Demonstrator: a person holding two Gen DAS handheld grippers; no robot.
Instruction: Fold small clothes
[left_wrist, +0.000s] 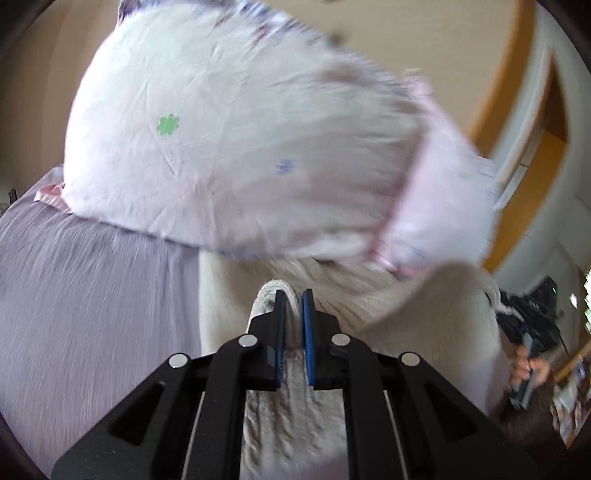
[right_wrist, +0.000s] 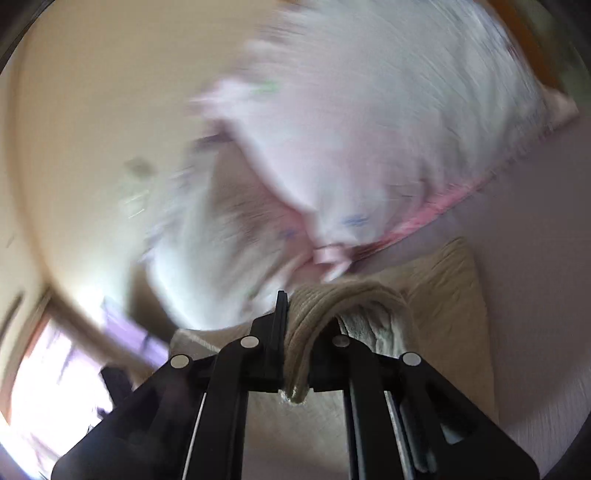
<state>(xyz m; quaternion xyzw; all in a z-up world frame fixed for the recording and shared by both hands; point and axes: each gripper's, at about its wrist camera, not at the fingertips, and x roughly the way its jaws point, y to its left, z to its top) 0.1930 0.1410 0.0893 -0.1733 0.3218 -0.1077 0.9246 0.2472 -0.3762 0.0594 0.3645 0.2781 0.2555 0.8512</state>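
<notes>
Between both tongs (left_wrist: 293, 295) (right_wrist: 295, 299) — seemingly beige knit garment (left_wrist: 295, 406) (right_wrist: 436, 295), pinched

Two fisheye views, each looking forward along its own tongs from very close to the bed. Both share the cream knit garment (left_wrist: 369, 310) at the fingertips and the pale pillow (left_wrist: 221, 147) just beyond, blurred

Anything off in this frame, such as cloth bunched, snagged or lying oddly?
Yes: the cream knit garment is bunched in thick folds across the right gripper, not pinched flat. The left gripper grips a thinner edge. Both views are motion-blurred.
</notes>
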